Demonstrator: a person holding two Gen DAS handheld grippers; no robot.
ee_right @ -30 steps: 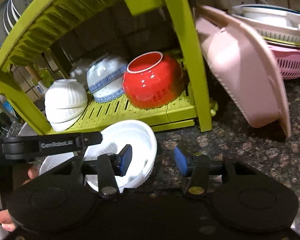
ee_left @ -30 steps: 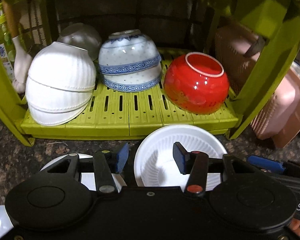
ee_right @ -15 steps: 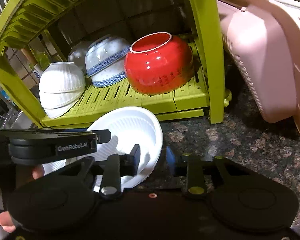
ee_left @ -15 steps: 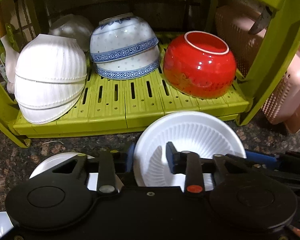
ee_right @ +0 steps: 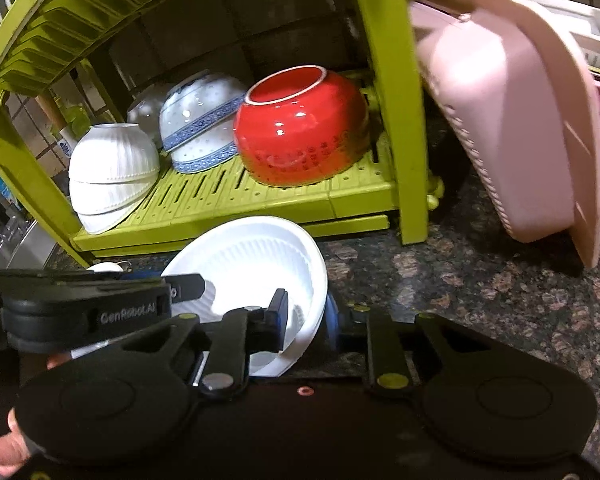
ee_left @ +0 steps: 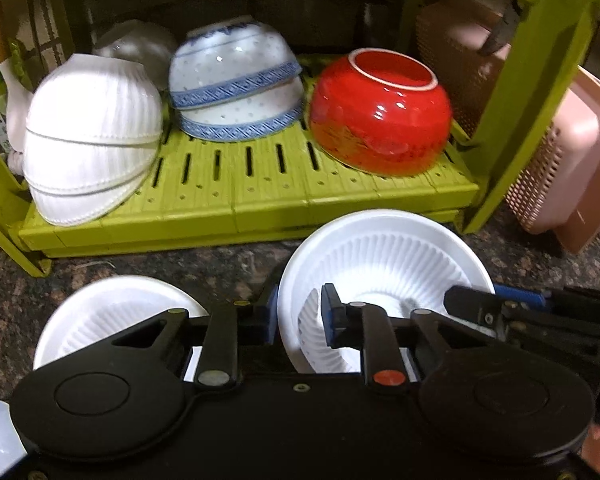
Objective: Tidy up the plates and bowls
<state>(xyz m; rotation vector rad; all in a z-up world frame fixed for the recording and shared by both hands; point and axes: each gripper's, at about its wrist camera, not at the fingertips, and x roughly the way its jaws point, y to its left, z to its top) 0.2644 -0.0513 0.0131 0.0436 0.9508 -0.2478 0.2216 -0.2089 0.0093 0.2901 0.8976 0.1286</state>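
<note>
Where both fingers gaped earlier, left gripper (ee_left: pixel 298 314) and right gripper (ee_right: pixel 306 314) now pinch ribbed white bowl (ee_left: pixel 384 252) rim

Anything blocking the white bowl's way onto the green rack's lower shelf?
Nothing visible. Both claws grip the white bowl at its rim; the shelf strip in front of the blue bowls, between white stack and red bowl, lies bare.
</note>
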